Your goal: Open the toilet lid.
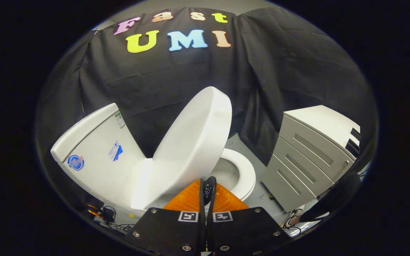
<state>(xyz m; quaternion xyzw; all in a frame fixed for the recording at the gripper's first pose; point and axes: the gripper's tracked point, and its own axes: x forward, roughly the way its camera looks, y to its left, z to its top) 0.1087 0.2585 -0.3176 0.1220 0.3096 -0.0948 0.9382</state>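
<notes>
Cables (110, 217): small tangle w/ a dark plug on the floor, near the base of the toilet, far left of the claw.

Tank (98, 149): white, tilted in view, w/ a round sticker low on its face, a second sticker mid-face and a small label near the top edge. Tank cover (84, 129) sits on top. Booth wall (176, 81) is black cloth behind everything.

Toilet lid (194, 138): white, raised approx. halfway, standing at a steep angle between tank and bowl, not resting against the tank. Its lower edge lies just ahead of the fingers.

Seat (244, 172): white ring, down on the bowl, visible to the right of the lid. Bowl interior partly in view.

Floor (258, 192): pale grey, w/ small specks, between toilet and cabinet.

Cabinet (308, 156): grey drawer unit w/ three recessed pulls, white top, standing apart from the toilet on the right. A dark sleeve (336, 195) crosses in front of its lower corner; a shoe (294, 217) shows below it.

Gripper (206, 192): fingers together, approx. no gap between them, tips at the lid's lower edge. Contact w/ lid: cannot tell. Nothing seen pinched between the fingers.
</notes>
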